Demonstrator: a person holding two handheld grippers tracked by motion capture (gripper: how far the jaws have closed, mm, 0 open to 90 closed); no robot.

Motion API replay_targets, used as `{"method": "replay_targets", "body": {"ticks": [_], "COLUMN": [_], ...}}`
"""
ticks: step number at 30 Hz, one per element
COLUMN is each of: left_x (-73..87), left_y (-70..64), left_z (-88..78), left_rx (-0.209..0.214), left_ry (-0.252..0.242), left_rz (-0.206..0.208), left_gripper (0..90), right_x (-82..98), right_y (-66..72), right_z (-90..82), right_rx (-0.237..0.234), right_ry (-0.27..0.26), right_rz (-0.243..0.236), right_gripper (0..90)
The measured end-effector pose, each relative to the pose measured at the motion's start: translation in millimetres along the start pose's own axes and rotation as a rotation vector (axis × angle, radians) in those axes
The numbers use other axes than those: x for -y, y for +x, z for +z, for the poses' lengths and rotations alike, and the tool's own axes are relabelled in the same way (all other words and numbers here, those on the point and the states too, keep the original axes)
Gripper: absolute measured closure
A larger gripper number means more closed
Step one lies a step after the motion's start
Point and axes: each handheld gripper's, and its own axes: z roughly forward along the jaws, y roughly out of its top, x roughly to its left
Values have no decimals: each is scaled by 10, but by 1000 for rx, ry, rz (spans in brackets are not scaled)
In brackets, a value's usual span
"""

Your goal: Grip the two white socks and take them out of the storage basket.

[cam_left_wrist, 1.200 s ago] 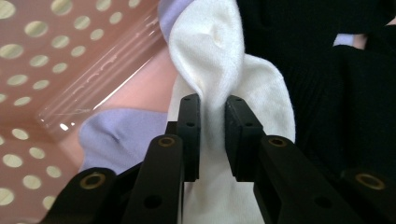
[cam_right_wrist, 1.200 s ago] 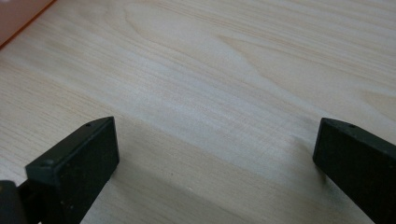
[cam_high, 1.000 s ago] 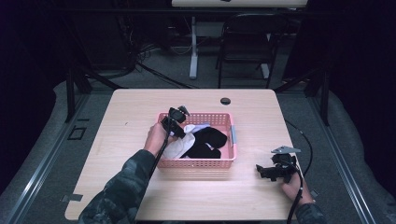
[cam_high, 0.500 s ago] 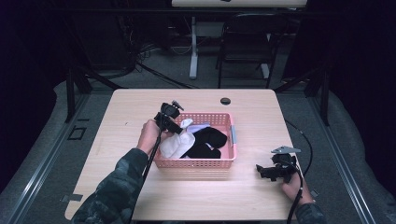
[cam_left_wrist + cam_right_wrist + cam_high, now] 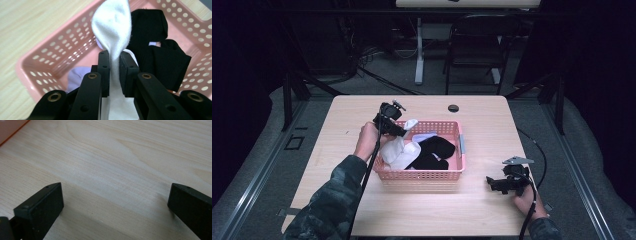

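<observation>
Left gripper pinches the white sock mid-length between its jaws: soft, light, drooping either side. Right gripper gapes wide, empty.

1. Worktop: pale wood grain, lying under the left tool and the right tool. Bare wood shows between the right tool's jaws.
2. Disc: small, black and round, on the worktop beyond the left tool and to its right, near the far edge.
3. Chair: dark, on the floor well beyond both tools.
4. Post: white and upright, far beyond the left tool.
5. Cables: dark, on the floor beyond the left tool.
</observation>
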Motion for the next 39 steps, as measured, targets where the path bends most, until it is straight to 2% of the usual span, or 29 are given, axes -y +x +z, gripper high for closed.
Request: {"method": "replay_targets", "body": {"ticks": [11, 21, 27, 33, 39], "left_x": [-41, -13, 76, 163, 301], "left_y": [-8, 82, 197, 301, 455], "left_z": [-226, -440, -597, -704, -817], "left_rx": [-24, -35, -63, -69, -80], "left_ry": [-39, -80, -99, -113, -127], "left_rz": [14, -1, -23, -41, -82], "left_gripper": [804, 804, 804, 804, 804], "right_x": [0, 0, 0, -2, -3], "right_y": [2, 1, 2, -1, 1], "right_z": [1, 0, 1, 1, 2], "right_rx": [-1, 1, 1, 0, -4], "right_ry": [-2, 0, -1, 2, -1], "right_rz": [2, 1, 3, 0, 2], "right_gripper": [0, 0, 0, 0, 0]}}
